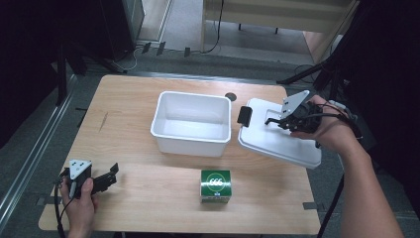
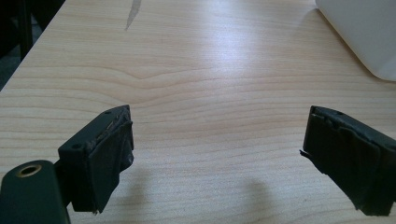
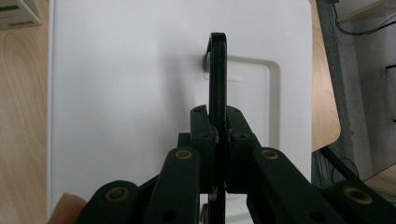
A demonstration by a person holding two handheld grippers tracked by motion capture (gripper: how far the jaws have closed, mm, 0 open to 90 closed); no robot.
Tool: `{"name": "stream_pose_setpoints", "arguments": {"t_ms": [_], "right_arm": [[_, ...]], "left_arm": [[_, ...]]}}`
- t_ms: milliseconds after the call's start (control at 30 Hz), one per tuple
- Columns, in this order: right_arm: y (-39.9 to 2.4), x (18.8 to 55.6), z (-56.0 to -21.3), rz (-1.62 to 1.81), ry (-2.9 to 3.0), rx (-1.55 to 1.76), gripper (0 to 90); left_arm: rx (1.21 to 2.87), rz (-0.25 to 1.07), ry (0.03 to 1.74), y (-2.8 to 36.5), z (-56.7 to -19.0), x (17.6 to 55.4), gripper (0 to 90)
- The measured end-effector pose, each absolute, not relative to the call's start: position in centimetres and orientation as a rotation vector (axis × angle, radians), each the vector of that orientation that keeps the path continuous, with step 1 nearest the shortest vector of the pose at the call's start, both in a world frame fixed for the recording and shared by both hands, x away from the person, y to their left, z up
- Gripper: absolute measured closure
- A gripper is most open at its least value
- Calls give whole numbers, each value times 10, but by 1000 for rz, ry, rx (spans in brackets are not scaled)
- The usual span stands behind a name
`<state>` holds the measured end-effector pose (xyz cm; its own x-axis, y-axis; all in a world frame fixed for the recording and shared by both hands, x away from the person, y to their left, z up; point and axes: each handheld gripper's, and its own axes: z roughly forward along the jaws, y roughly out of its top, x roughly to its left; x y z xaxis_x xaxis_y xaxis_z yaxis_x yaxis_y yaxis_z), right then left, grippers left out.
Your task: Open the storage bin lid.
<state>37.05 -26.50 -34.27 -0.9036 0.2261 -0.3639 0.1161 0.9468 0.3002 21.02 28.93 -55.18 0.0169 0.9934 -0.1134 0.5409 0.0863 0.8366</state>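
Left gripper (image 1: 99, 181) parked at about eight o'clock on the desk (image 1: 133, 94), fingers (image 2: 109, 154) released and wide apart, bare wood between them, nothing touched. Best left there, low and out of the way, or brought up later to steady the tub.

Toward the centre, white tub (image 1: 190, 124) standing open and empty at about twelve o'clock. In front of it, at six o'clock, green box (image 1: 216, 186) sitting near the front edge, apart from the tub.

Further right, at about three o'clock, white lid (image 1: 277, 136) tilted, its far side overhanging the desk's right edge, black latch (image 1: 244, 115) on the end facing the tub. Right gripper (image 1: 292, 119) above it, fingers clenched on the thin black handle (image 3: 217, 70) standing up from the lid's recess; grip seen edge-on in the right gripper view, handle pinched squarely between the pads.

Judged step: carrying the lid over to close the tub. Worth keeping the clamp firm, since a thin handle can let the lid swing; worth levelling the lid before lowering and lining its corners with the rim.

Open room: clear lane between lid and tub, with only a narrow gap there. Risks: latch end clipping the tub's near wall, lid slipping off the right edge if let go early.
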Motion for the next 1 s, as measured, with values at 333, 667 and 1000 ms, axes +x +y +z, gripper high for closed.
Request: {"name": "stream_pose_setpoints", "arguments": {"t_ms": [333, 667, 1000], "right_arm": [[-275, 374, -371, 365, 2708, 275, 851], [-274, 380, -407, 359, 2724, 286, 851], [-265, 383, -436, 362, 2741, 291, 851]], "left_arm": [[1550, 764, 1625, 289, -552, 211, 87], [1553, 764, 1620, 289, -552, 211, 87], [1554, 762, 1616, 289, -552, 210, 87]]}}
